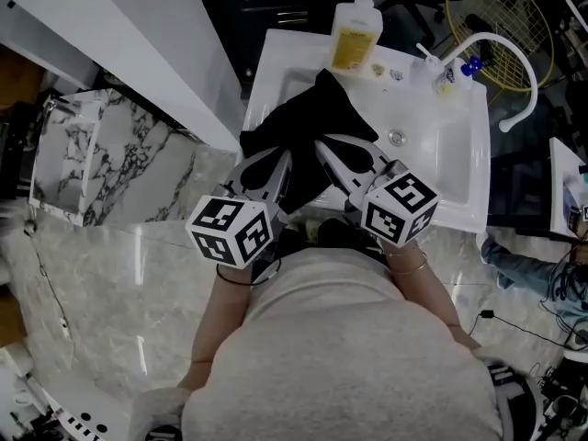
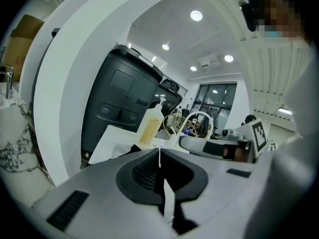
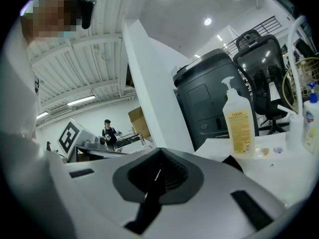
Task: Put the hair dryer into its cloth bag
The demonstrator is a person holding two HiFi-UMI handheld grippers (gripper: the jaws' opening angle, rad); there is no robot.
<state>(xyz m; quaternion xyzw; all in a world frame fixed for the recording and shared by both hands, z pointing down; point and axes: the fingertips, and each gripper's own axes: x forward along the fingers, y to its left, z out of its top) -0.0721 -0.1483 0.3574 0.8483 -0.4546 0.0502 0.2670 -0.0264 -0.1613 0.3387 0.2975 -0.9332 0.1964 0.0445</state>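
The black cloth bag (image 1: 308, 122) lies spread in the white sink (image 1: 450, 136), and its near part hangs toward the front rim between my two grippers. No hair dryer shows in any view. My left gripper (image 1: 283, 159) points at the bag's left side and my right gripper (image 1: 323, 150) at its middle, both low over the near rim. The left gripper's own view shows it (image 2: 159, 153) shut, with only a thin pale slit between the pads and black cloth (image 2: 127, 151) just beyond the tip. The right gripper (image 3: 159, 153) is likewise shut, with a corner of cloth (image 3: 232, 162) to its right.
A yellow soap pump bottle (image 1: 354, 35) stands on the sink's back ledge. A curved white faucet (image 1: 505, 62) and a small blue-capped bottle (image 1: 450, 73) are at the back right. A marble counter (image 1: 119, 237) runs to the left. A dark grey machine (image 2: 119, 108) stands behind the sink.
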